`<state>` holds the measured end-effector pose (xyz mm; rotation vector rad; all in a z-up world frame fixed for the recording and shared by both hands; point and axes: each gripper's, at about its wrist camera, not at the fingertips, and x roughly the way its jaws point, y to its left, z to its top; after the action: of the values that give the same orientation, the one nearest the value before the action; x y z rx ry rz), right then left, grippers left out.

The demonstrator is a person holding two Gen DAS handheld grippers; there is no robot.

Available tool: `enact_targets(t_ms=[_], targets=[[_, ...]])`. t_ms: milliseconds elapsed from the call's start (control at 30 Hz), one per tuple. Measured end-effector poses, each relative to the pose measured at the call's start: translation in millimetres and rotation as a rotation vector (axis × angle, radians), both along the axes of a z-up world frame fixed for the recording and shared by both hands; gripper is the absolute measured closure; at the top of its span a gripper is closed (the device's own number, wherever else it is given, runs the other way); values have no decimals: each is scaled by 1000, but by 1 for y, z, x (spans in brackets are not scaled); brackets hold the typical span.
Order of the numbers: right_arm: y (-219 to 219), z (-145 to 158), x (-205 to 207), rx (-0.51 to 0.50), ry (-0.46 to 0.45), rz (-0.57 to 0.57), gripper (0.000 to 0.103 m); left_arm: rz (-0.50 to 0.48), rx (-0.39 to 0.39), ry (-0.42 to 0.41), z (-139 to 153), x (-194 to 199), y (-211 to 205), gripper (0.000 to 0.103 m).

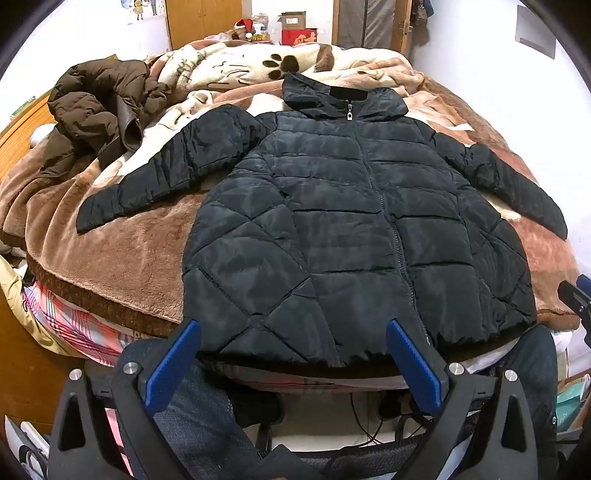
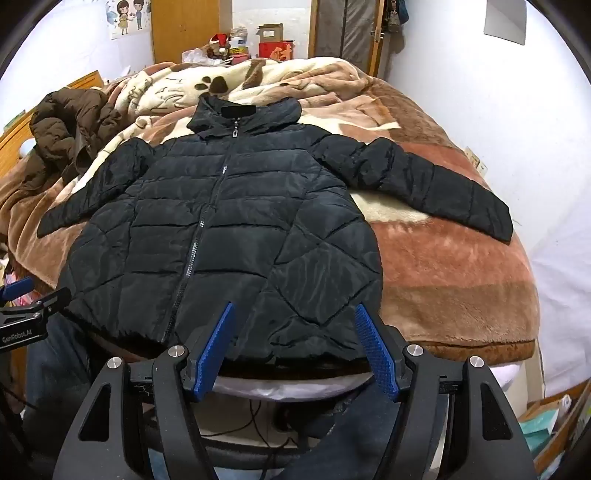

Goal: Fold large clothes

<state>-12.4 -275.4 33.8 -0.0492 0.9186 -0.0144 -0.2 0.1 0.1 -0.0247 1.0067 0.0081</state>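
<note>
A black quilted puffer jacket (image 1: 343,229) lies flat and zipped on the bed, front up, hood at the far end, both sleeves spread out to the sides. It also shows in the right wrist view (image 2: 229,236). My left gripper (image 1: 293,328) is open and empty, hovering just before the jacket's hem. My right gripper (image 2: 295,314) is open and empty too, over the hem on the jacket's right side. The tip of the left gripper shows at the left edge of the right wrist view (image 2: 26,295).
A brown plush blanket (image 2: 443,280) covers the bed. A crumpled brown jacket (image 1: 99,114) lies at the far left. A cream paw-print blanket (image 1: 258,66) is bunched at the head. Boxes and clutter (image 1: 295,29) stand behind. The person's jeans-clad legs (image 1: 207,417) are below.
</note>
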Motion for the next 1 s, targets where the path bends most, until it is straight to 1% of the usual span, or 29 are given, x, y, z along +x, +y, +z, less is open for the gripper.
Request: enact_targets(t_ms=[1000], targets=[[2,-1,0,6,1,5,36,0,8,1,0,0,0,1]])
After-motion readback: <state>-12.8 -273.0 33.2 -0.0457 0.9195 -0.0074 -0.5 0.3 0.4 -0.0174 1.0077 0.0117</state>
